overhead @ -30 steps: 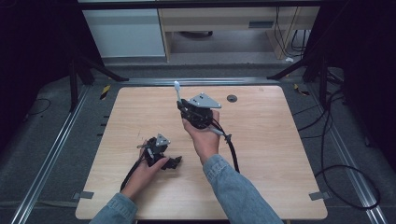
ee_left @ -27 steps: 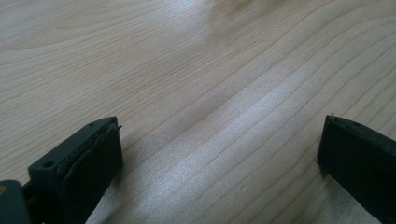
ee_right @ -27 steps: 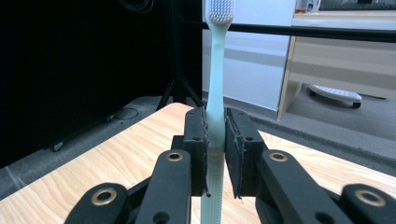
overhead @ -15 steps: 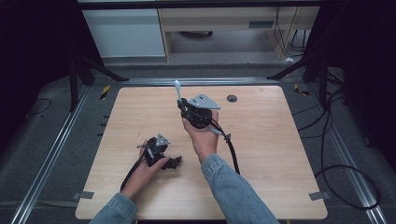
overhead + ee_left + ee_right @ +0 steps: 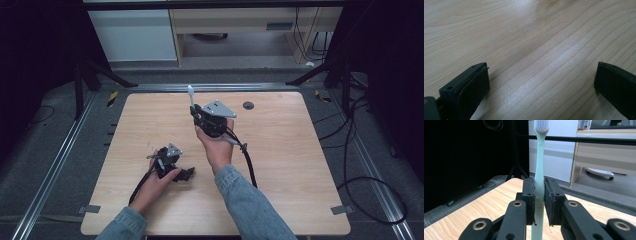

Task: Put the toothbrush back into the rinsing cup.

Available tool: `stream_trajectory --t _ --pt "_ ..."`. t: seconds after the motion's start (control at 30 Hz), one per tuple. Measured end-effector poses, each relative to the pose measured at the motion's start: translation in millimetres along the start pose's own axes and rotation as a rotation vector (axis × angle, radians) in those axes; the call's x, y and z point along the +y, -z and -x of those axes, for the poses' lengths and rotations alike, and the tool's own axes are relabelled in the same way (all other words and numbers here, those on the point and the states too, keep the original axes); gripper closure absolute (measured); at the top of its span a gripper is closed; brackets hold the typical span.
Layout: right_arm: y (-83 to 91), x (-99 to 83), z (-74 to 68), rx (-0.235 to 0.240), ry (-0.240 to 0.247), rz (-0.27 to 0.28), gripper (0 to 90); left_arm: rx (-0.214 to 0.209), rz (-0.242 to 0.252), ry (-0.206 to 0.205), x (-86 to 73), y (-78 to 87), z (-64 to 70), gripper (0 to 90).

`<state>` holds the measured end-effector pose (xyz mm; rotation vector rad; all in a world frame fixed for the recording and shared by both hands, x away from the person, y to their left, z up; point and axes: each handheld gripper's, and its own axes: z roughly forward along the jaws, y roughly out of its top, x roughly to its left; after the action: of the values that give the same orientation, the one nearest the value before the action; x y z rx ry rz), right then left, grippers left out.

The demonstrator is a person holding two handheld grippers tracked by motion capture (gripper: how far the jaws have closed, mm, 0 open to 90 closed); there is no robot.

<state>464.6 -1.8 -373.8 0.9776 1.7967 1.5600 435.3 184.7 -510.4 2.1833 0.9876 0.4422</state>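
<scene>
Item: toothbrush point(image 5: 539, 162), pale green handle, white bristles at the top. It is held upright, clamped by its lower handle between the two black jaws of the right gripper point(image 5: 539, 195), whose pads are pressed against the handle from both sides. In the high view the right gripper point(image 5: 194, 113) is raised above the middle of the table point(image 5: 280, 165) in the person's right hand point(image 5: 216, 147), with the toothbrush point(image 5: 191, 95) sticking out past it toward the far edge.

Item: left gripper point(image 5: 156, 161), held low at the near left part of the table (resting on or just above the wood, which of the two cannot be told). Its jaws are spread wide apart with bare wood grain between them.

Item: small dark round fitting point(image 5: 248, 105), set in the table near the far edge.
</scene>
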Motion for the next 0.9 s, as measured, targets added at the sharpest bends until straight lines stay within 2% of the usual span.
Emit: stream_trajectory --t 0.13,0.2,0.3,0.43,0.6,0.67,0.8,0.9 --pt "-0.5 0.1 -0.3 0.002 -0.001 0.01 79.2 0.0 0.0 0.0 0.0 0.0 0.0 0.0" --pt "-0.5 0.4 -1.2 0.005 0.022 0.021 79.2 0.0 0.0 0.0 0.0 0.0 0.0 0.0" --pt "-0.6 0.3 -0.6 0.006 0.03 0.03 79.2 0.0 0.0 0.0 0.0 0.0 0.0 0.0" --pt "-1.4 -0.4 0.7 0.011 0.017 0.042 79.2 0.0 0.0 0.0 0.1 0.0 0.0 0.0" --pt "-1.4 -0.8 2.4 0.018 0.03 0.069 79.2 0.0 0.002 0.0 0.0 -0.3 0.2 0.0" --pt "0.3 -0.4 2.4 0.017 0.015 0.081 79.2 0.001 0.003 0.001 0.0 -0.4 0.2 0.0" --pt "3.0 -2.3 3.5 0.011 0.045 0.104 79.2 0.001 0.003 0.001 0.0 -0.4 0.3 0.0" --pt "3.8 -3.7 2.6 0.01 0.044 0.109 79.2 0.001 0.004 0.001 0.1 -0.4 0.3 0.0"
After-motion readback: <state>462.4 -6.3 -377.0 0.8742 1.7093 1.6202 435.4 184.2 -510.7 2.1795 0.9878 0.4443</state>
